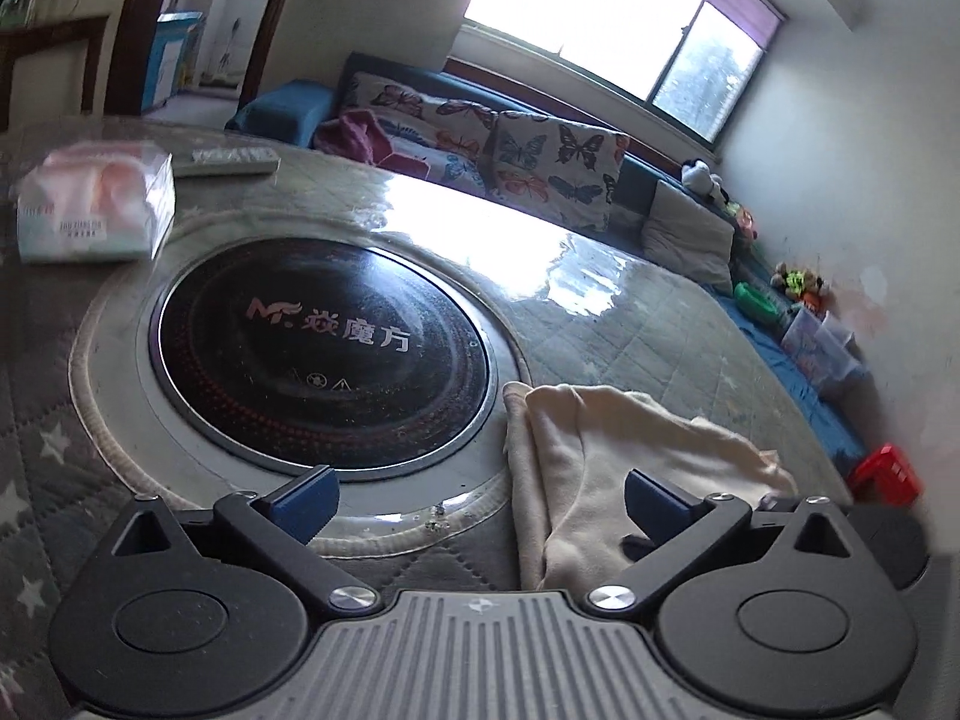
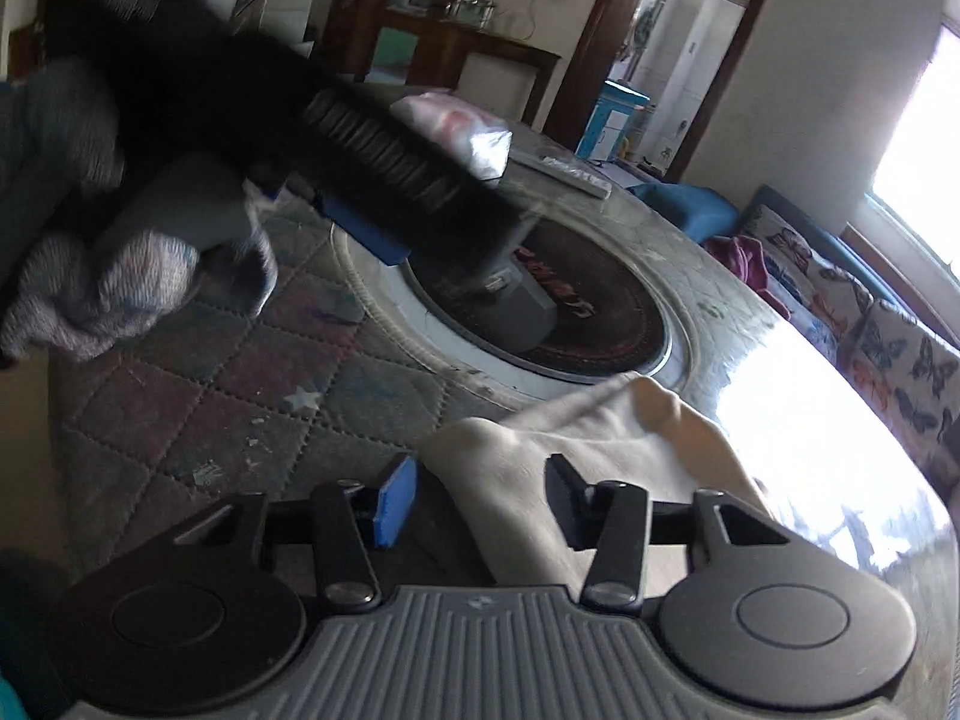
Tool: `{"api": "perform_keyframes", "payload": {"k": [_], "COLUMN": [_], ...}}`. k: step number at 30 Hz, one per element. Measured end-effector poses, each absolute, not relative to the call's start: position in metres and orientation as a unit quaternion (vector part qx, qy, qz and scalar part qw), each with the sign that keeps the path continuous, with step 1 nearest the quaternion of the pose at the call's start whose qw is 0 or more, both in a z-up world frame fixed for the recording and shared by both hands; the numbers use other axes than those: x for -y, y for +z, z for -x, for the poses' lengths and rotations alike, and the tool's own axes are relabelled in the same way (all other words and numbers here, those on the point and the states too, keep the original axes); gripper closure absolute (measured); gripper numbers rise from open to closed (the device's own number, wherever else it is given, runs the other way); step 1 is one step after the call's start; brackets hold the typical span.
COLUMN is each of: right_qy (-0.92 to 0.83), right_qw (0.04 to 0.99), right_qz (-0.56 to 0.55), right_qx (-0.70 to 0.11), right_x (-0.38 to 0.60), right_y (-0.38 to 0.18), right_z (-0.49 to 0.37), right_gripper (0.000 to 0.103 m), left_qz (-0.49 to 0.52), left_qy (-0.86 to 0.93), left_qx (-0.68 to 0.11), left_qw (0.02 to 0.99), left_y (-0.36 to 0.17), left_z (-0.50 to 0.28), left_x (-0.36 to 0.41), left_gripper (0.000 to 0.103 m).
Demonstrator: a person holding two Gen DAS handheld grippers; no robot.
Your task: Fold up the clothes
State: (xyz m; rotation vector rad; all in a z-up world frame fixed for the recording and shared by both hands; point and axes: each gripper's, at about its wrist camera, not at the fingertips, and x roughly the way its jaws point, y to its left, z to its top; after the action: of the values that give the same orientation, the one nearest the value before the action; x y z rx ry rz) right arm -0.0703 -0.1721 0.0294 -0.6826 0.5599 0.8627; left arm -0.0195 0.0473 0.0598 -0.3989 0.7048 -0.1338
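Cream cloth (image 1: pixel 606 462) lies on the worktop (image 1: pixel 600 324), under the left claw's (image 1: pixel 480 507) right finger. Both claws gape; the right claw (image 2: pixel 480 501) hovers over the cloth, gripping nothing.

A home, living/dining rm. Round table (image 1: pixel 630 324) w/ quilted star cover under glass, built-in hotpot burner (image 1: pixel 324 348) at centre. Tissue pack (image 1: pixel 96 210) and remote (image 1: pixel 231 159) on top. Sofa (image 1: pixel 678 180) along the wall under a window (image 1: pixel 624 30), w/ butterfly cushions (image 1: pixel 552 165) and soft toys (image 1: pixel 705 180). Wooden cabinet (image 2: pixel 468 54) and doorway (image 2: pixel 678 48) behind, leading to another rm.
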Motion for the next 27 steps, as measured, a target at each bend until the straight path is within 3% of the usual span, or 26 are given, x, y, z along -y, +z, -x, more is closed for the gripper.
{"api": "perform_keyframes", "payload": {"k": [2, 4, 5, 6, 9, 21, 24, 27], "right_qy": [0.401, 0.398, 0.395, 0.393, 0.393, 0.415, 0.423, 0.433], "right_qw": [0.811, 0.811, 0.813, 0.817, 0.83, 0.849, 0.848, 0.845], "right_qz": [0.331, 0.331, 0.327, 0.319, 0.276, 0.152, 0.15, 0.147], "right_qx": [-0.267, -0.273, -0.275, -0.276, -0.285, -0.289, -0.281, -0.279], "right_x": [0.165, 0.163, 0.163, 0.164, 0.173, 0.214, 0.224, 0.232], "right_y": [0.023, 0.019, 0.018, 0.018, 0.024, 0.064, 0.069, 0.071], "right_z": [0.069, 0.067, 0.066, 0.065, 0.058, 0.042, 0.045, 0.049], "right_gripper": [0.06, 0.068, 0.073, 0.087, 0.096, 0.098, 0.098, 0.099], "left_qz": [0.218, 0.233, 0.24, 0.246, 0.272, 0.414, 0.445, 0.475], "left_qy": [-0.067, -0.072, -0.076, -0.08, -0.091, -0.133, -0.145, -0.149], "left_qx": [-0.348, -0.353, -0.355, -0.356, -0.364, -0.396, -0.399, -0.408], "left_qw": [0.909, 0.903, 0.901, 0.898, 0.886, 0.809, 0.788, 0.765], "left_y": [0.059, 0.059, 0.059, 0.058, 0.056, 0.036, 0.027, 0.014], "left_z": [0.016, 0.013, 0.012, 0.011, 0.006, -0.029, -0.037, -0.041], "left_x": [-0.05, -0.05, -0.049, -0.048, -0.046, -0.029, -0.025, -0.024], "left_gripper": [0.0, 0.0, 0.0, 0.0, 0.0, 0.003, 0.014, 0.034]}}
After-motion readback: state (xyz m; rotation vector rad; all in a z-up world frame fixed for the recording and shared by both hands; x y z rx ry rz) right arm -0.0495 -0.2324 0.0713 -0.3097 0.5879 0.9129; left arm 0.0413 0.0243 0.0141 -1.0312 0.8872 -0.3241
